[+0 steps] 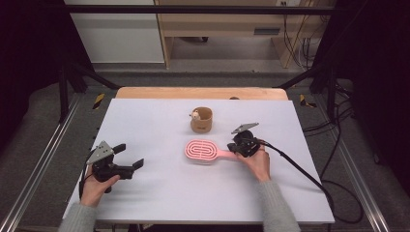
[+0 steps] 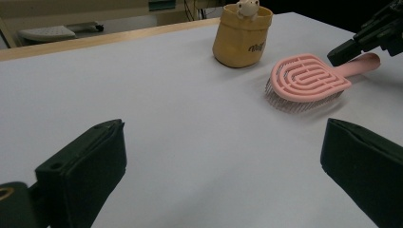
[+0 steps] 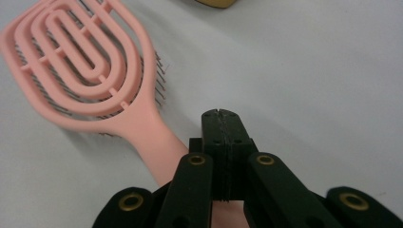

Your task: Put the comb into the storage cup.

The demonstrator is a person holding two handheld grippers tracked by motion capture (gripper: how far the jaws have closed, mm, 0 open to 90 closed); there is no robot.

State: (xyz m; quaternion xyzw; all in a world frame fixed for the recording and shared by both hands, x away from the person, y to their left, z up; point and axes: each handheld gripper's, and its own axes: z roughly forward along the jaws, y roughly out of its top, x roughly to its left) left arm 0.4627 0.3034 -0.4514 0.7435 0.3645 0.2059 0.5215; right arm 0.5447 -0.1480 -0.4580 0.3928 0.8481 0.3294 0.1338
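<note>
Nearest of all, my right gripper (image 3: 223, 114) has its two black jaws pressed flat together with nothing between them; their tips hang just over the pink handle of the hairbrush (image 3: 90, 71), beside and above it rather than around it, and whether they touch it I cannot tell. That brush (image 1: 205, 150) lies on the white table (image 1: 159, 193) a little right of centre, its slotted oval back turned up and its bristles down against the surface; the head points towards my left side and the handle runs towards my right hand (image 1: 258, 164), which comes in from the lower right in a grey sleeve. From the high view my right gripper (image 1: 234, 145) sits at the handle end, a grey three-cornered plate on top and a black cable trailing off to the right edge of the table.

Just beyond the brush head stands a small tan pouch (image 1: 201, 120), upright, with a little pale toy figure (image 1: 196, 115) peeping over its rim; pouch and brush are near but apart.

Well away on the left edge, my left gripper (image 1: 130, 157) rests in my left hand (image 1: 94, 188), jaws spread wide and holding nothing; it looks across bare table at the brush (image 2: 306, 78) and pouch (image 2: 242, 38).
</note>
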